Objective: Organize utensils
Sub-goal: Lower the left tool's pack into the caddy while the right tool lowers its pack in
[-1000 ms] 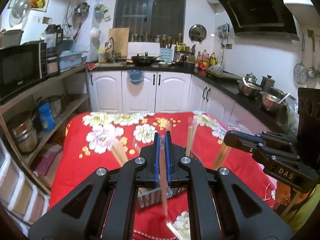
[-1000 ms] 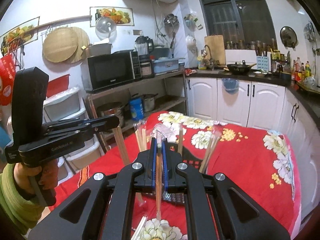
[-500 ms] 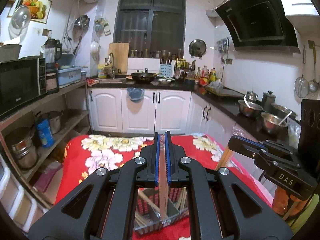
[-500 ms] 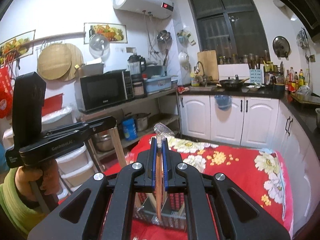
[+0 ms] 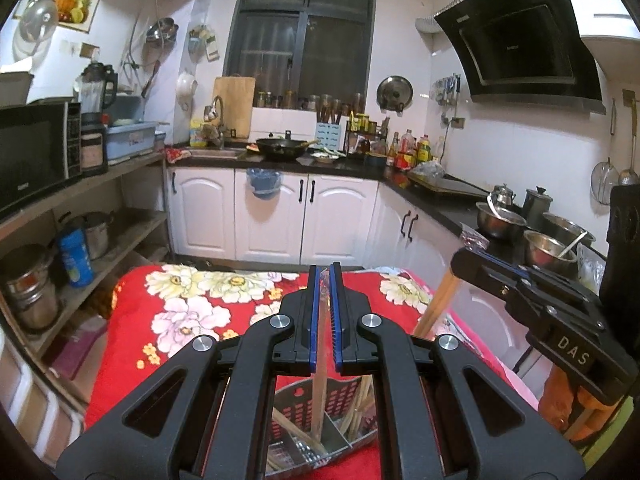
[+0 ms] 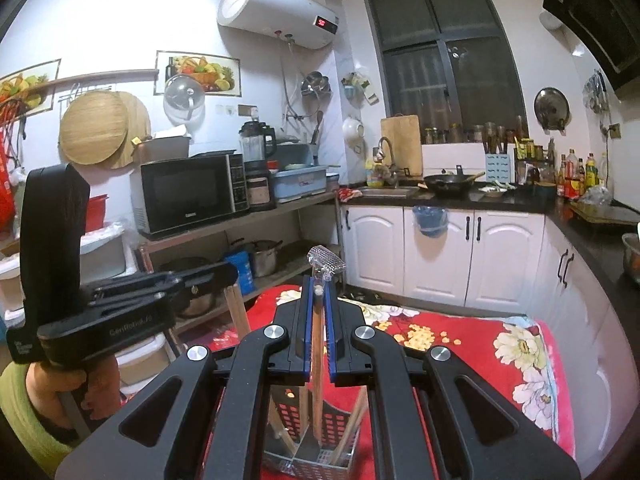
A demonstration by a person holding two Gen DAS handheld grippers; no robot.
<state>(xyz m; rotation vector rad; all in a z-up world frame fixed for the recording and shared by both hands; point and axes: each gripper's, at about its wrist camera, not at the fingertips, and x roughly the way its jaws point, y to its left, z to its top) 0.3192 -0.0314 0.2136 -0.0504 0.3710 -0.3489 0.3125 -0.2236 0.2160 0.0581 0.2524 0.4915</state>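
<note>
Chopsticks, a wrapped wooden pair (image 6: 317, 344), hang pinched upright in the right gripper (image 6: 317, 332); the left gripper (image 5: 324, 320) pinches another pair (image 5: 320, 392), each poised above the perforated metal caddy (image 5: 304, 412) for dropping in.

I count two claws, my left claw (image 5: 324, 316) and my right claw (image 6: 319, 326), each pinching one wrapped pair of chopsticks (image 6: 317, 364). One slotted utensil basket (image 6: 340, 420) stands on one red floral table (image 6: 472, 344), with several more chopsticks inside.
</note>
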